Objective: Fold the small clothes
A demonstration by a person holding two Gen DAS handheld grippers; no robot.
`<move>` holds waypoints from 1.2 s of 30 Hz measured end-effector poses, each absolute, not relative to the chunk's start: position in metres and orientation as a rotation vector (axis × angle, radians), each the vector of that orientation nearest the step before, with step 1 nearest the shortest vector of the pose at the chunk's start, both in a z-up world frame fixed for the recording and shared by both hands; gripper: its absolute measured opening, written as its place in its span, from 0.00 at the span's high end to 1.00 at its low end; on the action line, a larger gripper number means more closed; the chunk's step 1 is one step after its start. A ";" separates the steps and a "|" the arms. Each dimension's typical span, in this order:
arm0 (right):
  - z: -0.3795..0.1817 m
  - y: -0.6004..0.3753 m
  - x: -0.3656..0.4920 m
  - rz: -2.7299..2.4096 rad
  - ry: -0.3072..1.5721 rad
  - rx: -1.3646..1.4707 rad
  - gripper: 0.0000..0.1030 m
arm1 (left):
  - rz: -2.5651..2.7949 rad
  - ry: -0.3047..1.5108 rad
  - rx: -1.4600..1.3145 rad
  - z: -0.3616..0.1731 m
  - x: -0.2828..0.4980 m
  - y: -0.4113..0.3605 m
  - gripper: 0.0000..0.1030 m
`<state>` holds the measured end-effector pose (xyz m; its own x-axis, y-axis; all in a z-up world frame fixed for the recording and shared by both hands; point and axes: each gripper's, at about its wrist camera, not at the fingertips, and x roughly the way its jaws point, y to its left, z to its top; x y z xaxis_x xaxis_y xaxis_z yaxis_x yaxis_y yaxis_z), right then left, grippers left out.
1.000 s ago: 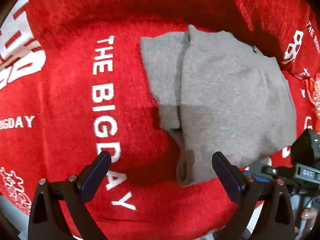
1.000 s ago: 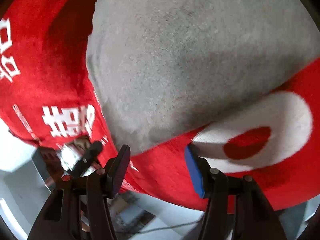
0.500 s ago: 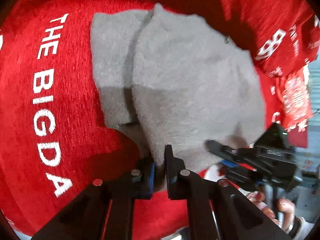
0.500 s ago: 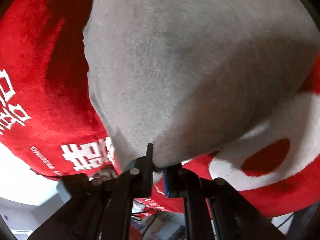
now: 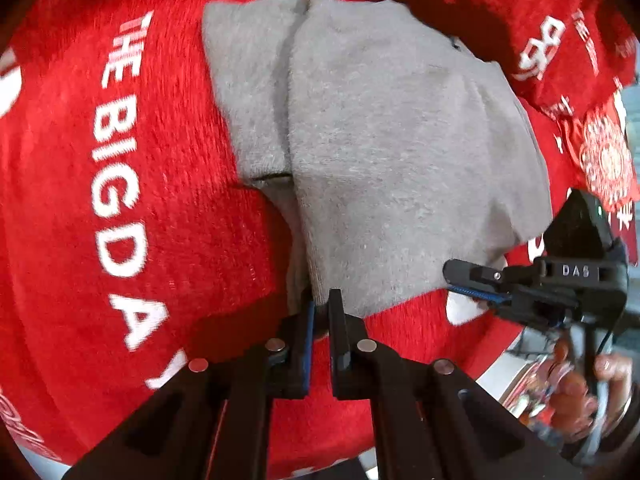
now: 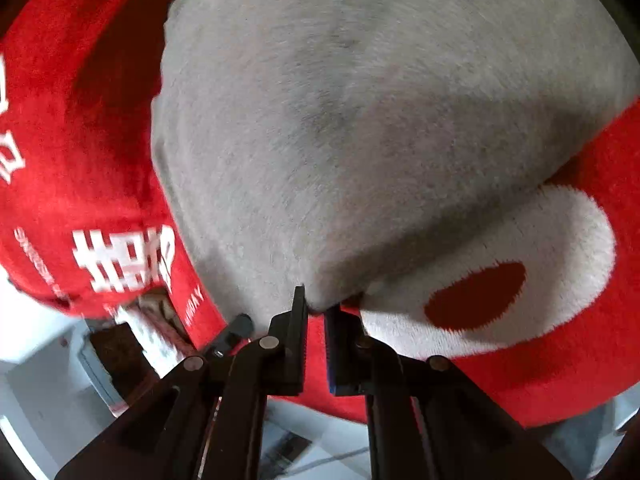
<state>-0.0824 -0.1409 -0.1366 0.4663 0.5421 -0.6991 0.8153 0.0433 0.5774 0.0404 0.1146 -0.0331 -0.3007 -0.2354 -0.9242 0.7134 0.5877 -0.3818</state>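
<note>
Left wrist view, item one: soft grey fleece garment [image 5: 384, 152], partly folded, lying flat on a red plush cloth printed with white lettering [image 5: 120, 184] that covers the counter. A narrower grey flap shows along the garment's left side, tucked under the main panel.

Item two: left tongs [image 5: 320, 308], black with a blue pad on one finger. A second ago they stood spread wide, short of the garment's near edge; now they are pressed together on that edge, at its near left corner, with a thin fold of grey fleece pinched between them.

Item three: right tongs [image 5: 460, 280], seen from the side at the garment's near right corner, with the person's hand [image 5: 600, 376] behind them.

Right wrist view, item four: right tongs [image 6: 316, 312], likewise half spread a second ago and now pinching a small peak of the same grey fleece [image 6: 360, 120]. A white ring motif on the red cloth [image 6: 520, 272] lies just beside that corner.

Change noted: both near corners of the garment have gone from free to gripped, almost together.

Meaning for the task, as a judgement: the grasp step looks complete, and the near edge is ready to be lifted and carried over toward the garment's far edge to make the next fold. The pinches look shallow, so a corner could slip.
</note>
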 end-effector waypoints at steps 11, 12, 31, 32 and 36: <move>-0.067 -0.217 -0.070 -0.360 1.197 1.251 0.92 | -0.961 1.437 0.323 0.023 0.108 0.074 0.93; -0.069 -0.228 -0.072 -0.395 1.207 1.228 0.92 | -0.955 1.430 0.322 0.020 0.111 0.067 0.93; -0.084 -0.271 -0.069 -0.494 1.231 1.170 0.93 | -0.756 1.482 0.385 -0.032 0.153 0.025 0.93; -0.082 -0.271 -0.070 -0.493 1.226 1.176 0.92 | -0.753 1.501 0.365 -0.031 0.153 0.029 0.93; -0.072 -0.262 -0.080 -0.471 1.234 1.189 0.92 | -0.725 1.490 0.392 -0.024 0.145 0.037 0.93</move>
<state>-0.0799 -0.2624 -0.0721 0.3343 0.3005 -0.8933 0.8193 0.3757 0.4330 0.1447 0.0368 -0.0244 -0.0719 -0.1939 -0.9784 0.6504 0.7346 -0.1934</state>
